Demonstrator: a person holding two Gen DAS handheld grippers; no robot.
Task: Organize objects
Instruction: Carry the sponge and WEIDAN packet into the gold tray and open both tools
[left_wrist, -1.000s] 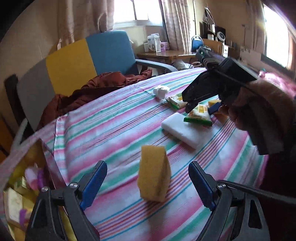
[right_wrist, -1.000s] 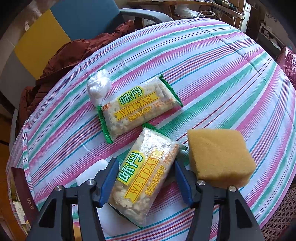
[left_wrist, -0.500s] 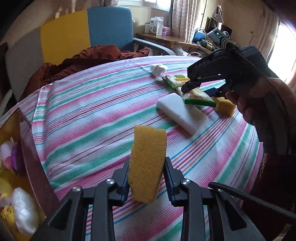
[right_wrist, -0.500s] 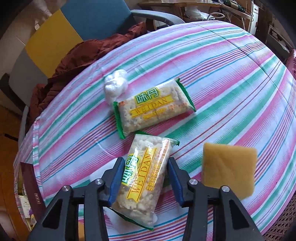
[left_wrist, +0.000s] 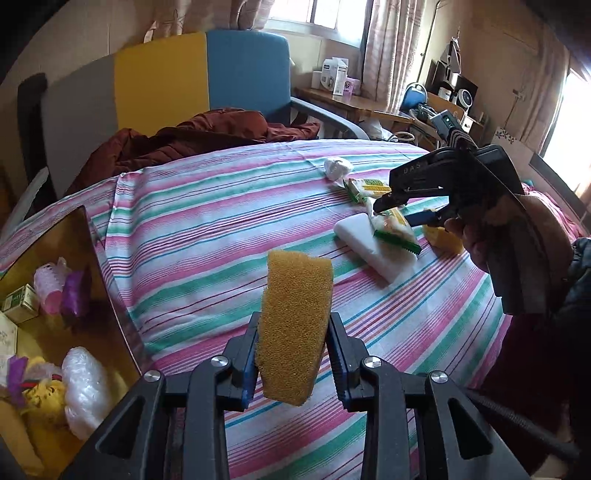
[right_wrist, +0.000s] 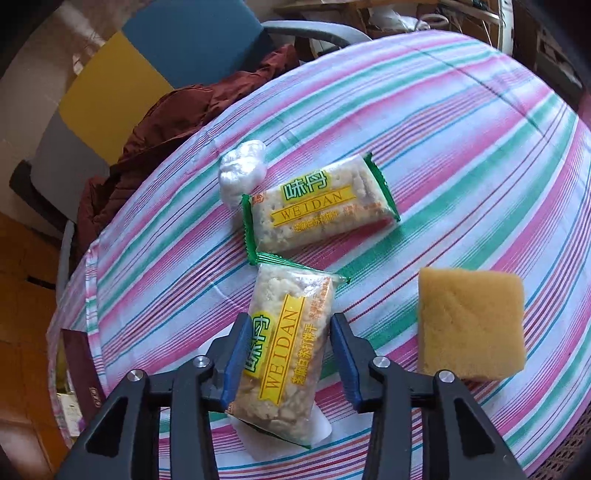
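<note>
From the left wrist view, the left tool (left_wrist: 293, 360) was pinching an upright yellow sponge (left_wrist: 293, 325) between its blue pads, the sponge lifted clear of the striped cloth (left_wrist: 207, 236) covering the worktop. An open box (left_wrist: 92, 266) with small items already in it stood just to the left, so this looked like the carry step: the sponge was picked up and probably bound for that box. The next move would call for swinging left over the box's wall and letting go above a free spot. Farther off, the right tool (left_wrist: 402, 212) hung over a cracker packet (left_wrist: 393, 230) that lay on a white block (left_wrist: 373, 247). Behind the worktop stood a yellow and blue chair (left_wrist: 184, 74) draped with a brown garment (left_wrist: 207, 133), with curtained windows and a cluttered desk beyond.

From the right wrist view, the right tool (right_wrist: 288, 354) had the cracker packet (right_wrist: 288, 343) between its pads, its jaws opening; the left pad touched the wrapper while the right stood slightly off it. It would need to close again before any lift. A second packet (right_wrist: 317, 203), a crumpled white plastic ball (right_wrist: 242, 175) and another sponge (right_wrist: 471, 321) lay on the cloth nearby.
</note>
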